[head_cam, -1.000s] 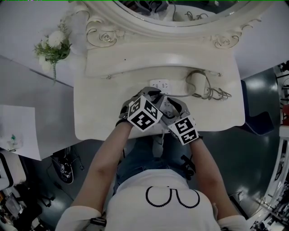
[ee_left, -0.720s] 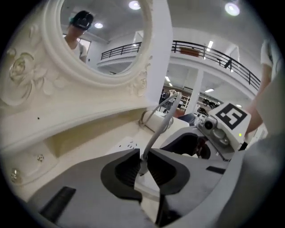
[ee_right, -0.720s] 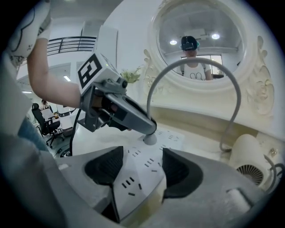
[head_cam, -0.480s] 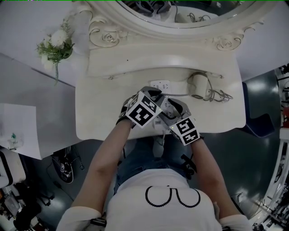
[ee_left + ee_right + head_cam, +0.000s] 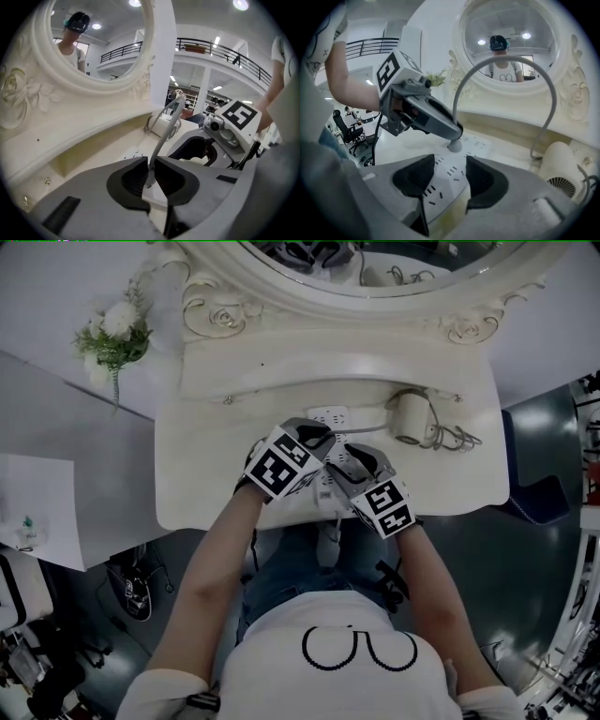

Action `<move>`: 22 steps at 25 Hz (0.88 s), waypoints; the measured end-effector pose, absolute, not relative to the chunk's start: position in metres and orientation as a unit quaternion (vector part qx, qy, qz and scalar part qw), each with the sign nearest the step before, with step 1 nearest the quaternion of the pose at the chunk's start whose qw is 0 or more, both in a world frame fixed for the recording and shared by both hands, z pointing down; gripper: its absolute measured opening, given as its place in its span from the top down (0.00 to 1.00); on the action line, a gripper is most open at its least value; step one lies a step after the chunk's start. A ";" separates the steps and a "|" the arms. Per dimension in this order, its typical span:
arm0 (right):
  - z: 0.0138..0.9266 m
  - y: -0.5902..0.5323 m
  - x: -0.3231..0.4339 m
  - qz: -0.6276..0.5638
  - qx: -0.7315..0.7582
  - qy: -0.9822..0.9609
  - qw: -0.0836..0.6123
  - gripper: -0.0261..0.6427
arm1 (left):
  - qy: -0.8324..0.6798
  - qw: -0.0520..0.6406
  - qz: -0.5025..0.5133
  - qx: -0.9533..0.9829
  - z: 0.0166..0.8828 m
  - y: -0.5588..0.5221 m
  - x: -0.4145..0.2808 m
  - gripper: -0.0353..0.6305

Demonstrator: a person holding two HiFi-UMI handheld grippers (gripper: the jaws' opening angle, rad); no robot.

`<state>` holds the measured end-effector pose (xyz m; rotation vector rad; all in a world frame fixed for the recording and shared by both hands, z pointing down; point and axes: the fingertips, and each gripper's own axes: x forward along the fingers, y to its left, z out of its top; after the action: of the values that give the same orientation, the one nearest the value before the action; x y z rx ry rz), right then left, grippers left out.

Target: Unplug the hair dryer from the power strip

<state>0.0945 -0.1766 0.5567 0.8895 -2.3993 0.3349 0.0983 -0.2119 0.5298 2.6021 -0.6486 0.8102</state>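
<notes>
— Ivory dressing table (image 5: 206, 484) fills the space ahead of you, with its oval mirror (image 5: 309, 310) at the back and a sprig of white flowers (image 5: 111, 338) far off to the left of your left tongs.

— And what are your left tongs (image 5: 151, 172) doing?

— Their jaws are pressed together on the grey cord (image 5: 164, 129), low down where it rises from the plug (image 5: 454, 145). Seen from your right tongs, the plug's base touches the white power strip (image 5: 478, 140). I cannot tell whether its pins are seated.

— Where does that strip lie for you?

— Flat on the table, under the tips of both tools. Your right tongs (image 5: 452, 176) have their jaws apart and clamp nothing. The near end of the strip shows in the gap between them, and the plug stands just beyond them.

— And the hair dryer (image 5: 409, 418)?

— It lies on the table beyond your right tongs and to their right, apart from them. Its cord arcs up and over to your left tongs.

— How do your arms sit?

— Your left forearm (image 5: 206, 587) and right forearm (image 5: 427, 596) are bare and reach forward, converging at the middle of the table's front. Your left tongs angle to the right and your right tongs angle to the left, so the two tools sit just beside each other.
</notes>
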 end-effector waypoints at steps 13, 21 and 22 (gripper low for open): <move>0.557 -0.181 0.095 0.131 0.332 -0.889 0.287 0.64 | -0.242 0.139 0.298 0.913 0.528 -0.216 0.101 0.89; 0.557 -0.176 0.088 0.115 0.322 -0.896 0.283 0.64 | -0.246 0.164 0.254 0.921 0.526 -0.210 0.083 0.89; 0.557 -0.176 0.088 0.116 0.321 -0.896 0.283 0.64 | -0.246 0.179 0.247 0.920 0.525 -0.213 0.084 0.89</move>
<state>0.0878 -0.1761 0.5571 0.8591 -2.3999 0.3118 0.0835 -0.2126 0.5253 2.6005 -0.6960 0.6976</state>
